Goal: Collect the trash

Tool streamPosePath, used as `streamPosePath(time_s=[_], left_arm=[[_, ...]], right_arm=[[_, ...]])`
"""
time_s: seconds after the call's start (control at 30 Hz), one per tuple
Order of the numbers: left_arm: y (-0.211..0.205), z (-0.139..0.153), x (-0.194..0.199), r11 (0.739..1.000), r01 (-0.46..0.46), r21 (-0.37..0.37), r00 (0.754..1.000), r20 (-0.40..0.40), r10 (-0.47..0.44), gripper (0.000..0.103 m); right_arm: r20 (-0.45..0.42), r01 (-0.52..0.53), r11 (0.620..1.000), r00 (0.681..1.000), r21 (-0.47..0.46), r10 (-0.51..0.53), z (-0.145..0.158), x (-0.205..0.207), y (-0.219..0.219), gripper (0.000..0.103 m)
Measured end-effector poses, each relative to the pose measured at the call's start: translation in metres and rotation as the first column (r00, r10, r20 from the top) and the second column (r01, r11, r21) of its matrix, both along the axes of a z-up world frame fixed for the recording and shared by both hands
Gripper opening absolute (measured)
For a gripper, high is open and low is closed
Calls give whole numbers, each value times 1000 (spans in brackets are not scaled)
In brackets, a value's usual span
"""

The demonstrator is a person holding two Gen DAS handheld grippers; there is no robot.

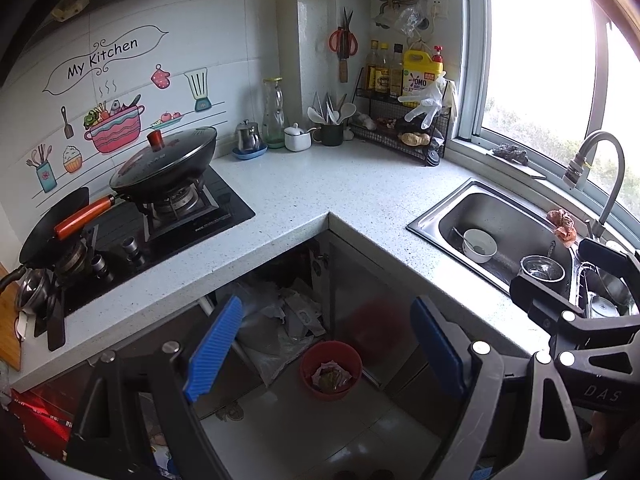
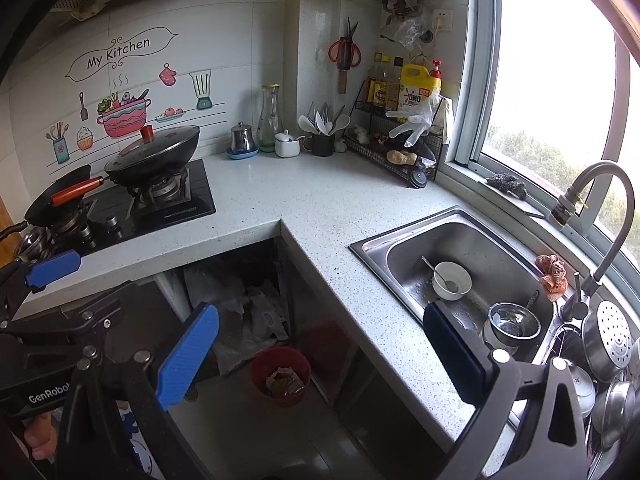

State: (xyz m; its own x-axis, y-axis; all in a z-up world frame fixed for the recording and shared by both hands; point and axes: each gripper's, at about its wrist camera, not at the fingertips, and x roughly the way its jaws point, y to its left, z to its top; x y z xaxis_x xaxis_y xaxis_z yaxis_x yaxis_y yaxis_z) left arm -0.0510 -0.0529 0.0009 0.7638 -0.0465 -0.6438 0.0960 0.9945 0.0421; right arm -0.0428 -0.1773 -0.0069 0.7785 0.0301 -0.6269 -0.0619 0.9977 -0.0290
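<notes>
A small red bin (image 1: 331, 370) (image 2: 280, 376) stands on the tiled floor in front of an open cabinet under the corner counter. Crumpled wrappers (image 1: 330, 376) (image 2: 285, 382) lie inside it. My left gripper (image 1: 326, 350) hangs above the floor, jaws open, blue pads (image 1: 214, 348) wide apart with nothing between them; the bin shows through the gap. My right gripper (image 2: 320, 358) is also open and holds nothing, its right pad (image 2: 452, 356) over the sink's near edge. Each gripper shows at the side of the other's view: the right (image 1: 568, 276), the left (image 2: 68, 284).
Loose plastic bags (image 1: 280, 320) (image 2: 248, 320) fill the open cabinet. The steel sink (image 2: 372, 246) holds a white bowl (image 2: 452, 280) and a metal pot (image 2: 514, 322). A crumpled orange-pink wad (image 2: 552, 274) sits by the tap. A lidded wok (image 1: 168, 164) stands on the stove; a bottle rack (image 1: 400, 136) fills the corner.
</notes>
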Motion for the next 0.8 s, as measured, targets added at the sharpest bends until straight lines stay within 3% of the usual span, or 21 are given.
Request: streamPosePath(time_s=[0.8], left_arm=[[2,-5,-6,999,3,-32,1000,-21,-4,85]], right_arm=[[-14,14,1000,1000,-17,-15,0,-5,8,102]])
